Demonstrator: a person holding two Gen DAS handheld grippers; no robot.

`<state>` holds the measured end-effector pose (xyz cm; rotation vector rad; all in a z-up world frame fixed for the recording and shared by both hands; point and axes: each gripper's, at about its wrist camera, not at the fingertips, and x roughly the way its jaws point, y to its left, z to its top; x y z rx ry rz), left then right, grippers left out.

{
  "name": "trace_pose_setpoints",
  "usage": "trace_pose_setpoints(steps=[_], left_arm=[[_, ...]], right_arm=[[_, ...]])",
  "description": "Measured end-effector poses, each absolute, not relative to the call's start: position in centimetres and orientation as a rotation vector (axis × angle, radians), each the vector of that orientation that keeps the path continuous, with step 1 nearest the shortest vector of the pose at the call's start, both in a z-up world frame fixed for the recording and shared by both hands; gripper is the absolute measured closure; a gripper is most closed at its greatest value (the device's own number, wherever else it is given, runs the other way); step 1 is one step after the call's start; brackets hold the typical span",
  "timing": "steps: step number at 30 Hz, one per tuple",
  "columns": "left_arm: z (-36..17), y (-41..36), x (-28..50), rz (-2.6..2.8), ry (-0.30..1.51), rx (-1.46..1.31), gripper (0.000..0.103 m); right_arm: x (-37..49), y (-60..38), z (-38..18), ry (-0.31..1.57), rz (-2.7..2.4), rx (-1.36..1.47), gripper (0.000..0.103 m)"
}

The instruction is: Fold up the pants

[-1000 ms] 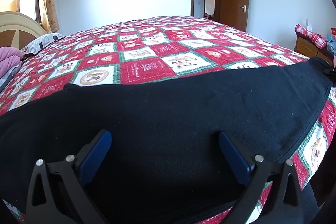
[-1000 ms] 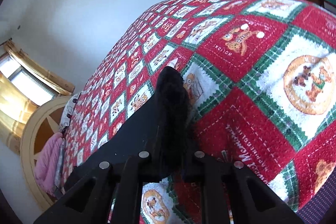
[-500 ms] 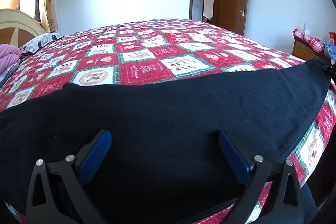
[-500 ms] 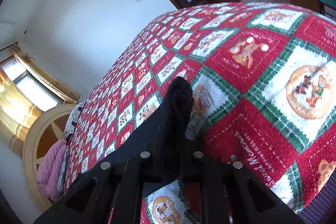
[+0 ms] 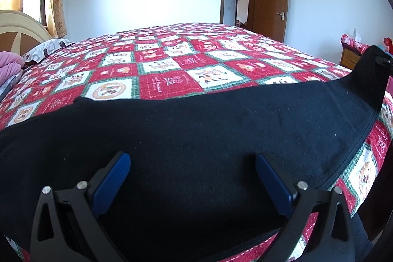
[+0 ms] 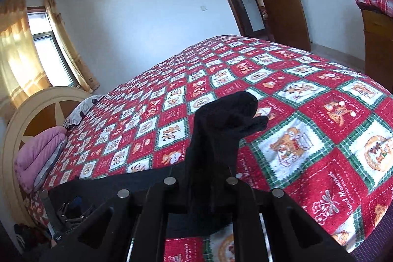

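Softly Does It: Limp Pants, One Corner Up

Clearly the pants [image 5: 196,139] are soft, thick knit, and I judge them light but floppy: nothing in them will hold a shape, so any lifted part sags from wherever it is pinched. They lie spread across the bed [image 5: 172,70], directly beneath and ahead of the left gripper [image 5: 191,163], whose blue pads [image 5: 111,179] stand wide apart over the cloth with nothing between them.

The right gripper [image 6: 208,178] has its jaws pressed together on one end of the pants [image 6: 221,129]; a bunched tuft pokes out past the fingertips, and the cloth drapes back below it toward the flat part.

A thin pinch looks likely to slip, so the hold wants a hem or doubled edge, taken deep in the jaws. The fabric's fuzzy face should cling to the quilt and drag rather than slide. For the left gripper, the near edge just below its pads seems the natural place.
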<state>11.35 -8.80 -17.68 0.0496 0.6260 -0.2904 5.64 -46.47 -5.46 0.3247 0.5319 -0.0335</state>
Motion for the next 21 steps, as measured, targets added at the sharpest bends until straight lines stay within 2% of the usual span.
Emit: trace_pose_setpoints(steps=[21], left_arm=[[-17.2,-8.0,10.5,-0.301,0.634,0.008,0.000]], right_arm=[[9.4,-32.0,-5.8,0.580,0.215,0.126,0.093]])
